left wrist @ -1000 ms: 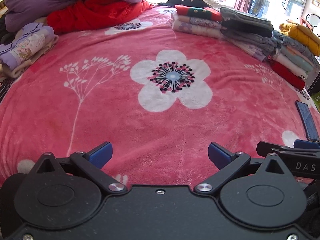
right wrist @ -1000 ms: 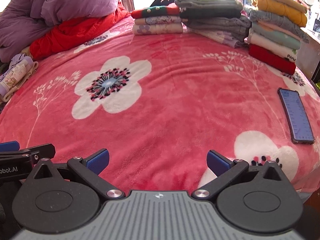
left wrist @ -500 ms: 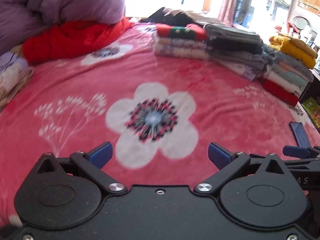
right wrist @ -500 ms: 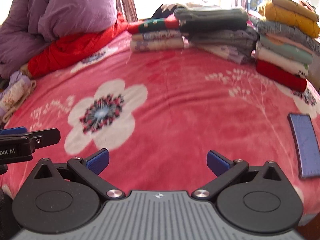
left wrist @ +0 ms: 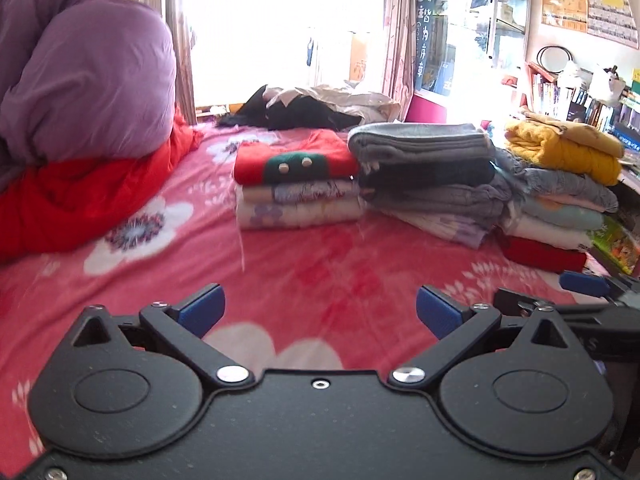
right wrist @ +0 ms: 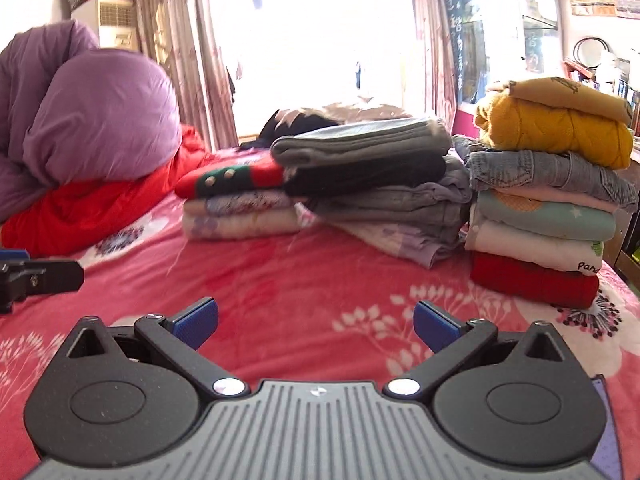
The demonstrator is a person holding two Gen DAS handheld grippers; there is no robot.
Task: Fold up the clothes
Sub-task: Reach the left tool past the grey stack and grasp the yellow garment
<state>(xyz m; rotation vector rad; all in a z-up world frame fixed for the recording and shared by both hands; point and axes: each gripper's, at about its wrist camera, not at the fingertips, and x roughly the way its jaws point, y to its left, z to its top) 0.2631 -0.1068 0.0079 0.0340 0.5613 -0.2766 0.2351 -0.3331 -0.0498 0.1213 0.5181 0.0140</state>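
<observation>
Folded clothes stand in three stacks at the far side of the pink flowered blanket (left wrist: 320,264): a low stack topped by a red and green garment (left wrist: 294,164), a grey stack (left wrist: 424,160), and a tall stack topped by a yellow knit (right wrist: 556,132). An unfolded heap of black and beige clothes (left wrist: 316,110) lies behind them by the window. My left gripper (left wrist: 320,310) is open over bare blanket, holding nothing. My right gripper (right wrist: 316,322) is also open and empty, with the left gripper's tip at its left edge.
A purple duvet (left wrist: 84,80) rests on a red quilt (left wrist: 88,196) at the left. Bright window and curtains stand behind the bed. Shelves with books (left wrist: 580,96) line the right wall. A phone's corner (right wrist: 608,420) shows at the lower right of the right wrist view.
Both grippers have tilted up from looking down at the blanket to looking level toward the stacks and window. The big white flower and the phone slid down out of view. Both stay open.
</observation>
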